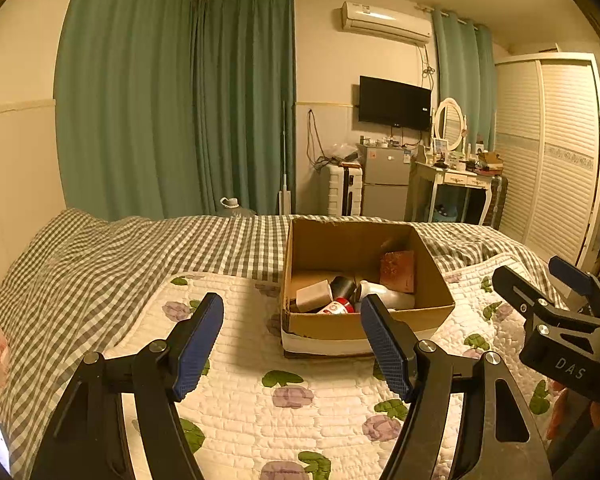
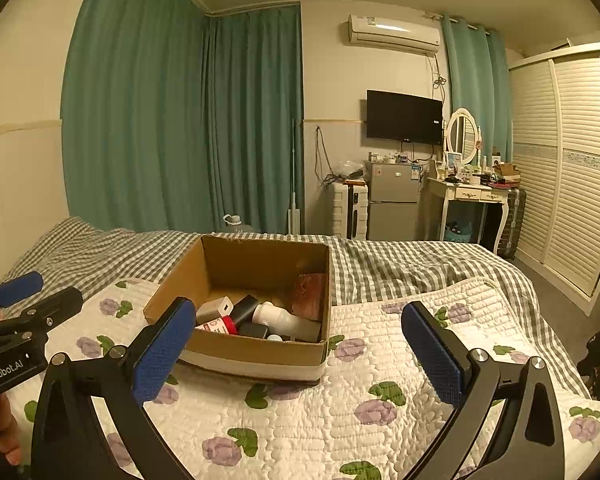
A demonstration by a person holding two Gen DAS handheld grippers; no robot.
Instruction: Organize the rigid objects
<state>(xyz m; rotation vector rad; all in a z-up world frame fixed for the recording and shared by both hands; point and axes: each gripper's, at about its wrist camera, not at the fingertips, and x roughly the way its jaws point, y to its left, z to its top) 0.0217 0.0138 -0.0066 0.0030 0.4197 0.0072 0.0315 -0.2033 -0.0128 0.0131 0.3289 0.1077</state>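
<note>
One cardboard box (image 2: 260, 344) on the floral quilt (image 2: 380, 400) — inside: one white bottle (image 2: 284, 318), one red-capped can (image 2: 220, 325), one reddish block (image 2: 310, 294). Left gripper (image 1: 292, 344) and right gripper (image 2: 300, 354) both spread wide, holding nothing.
</note>
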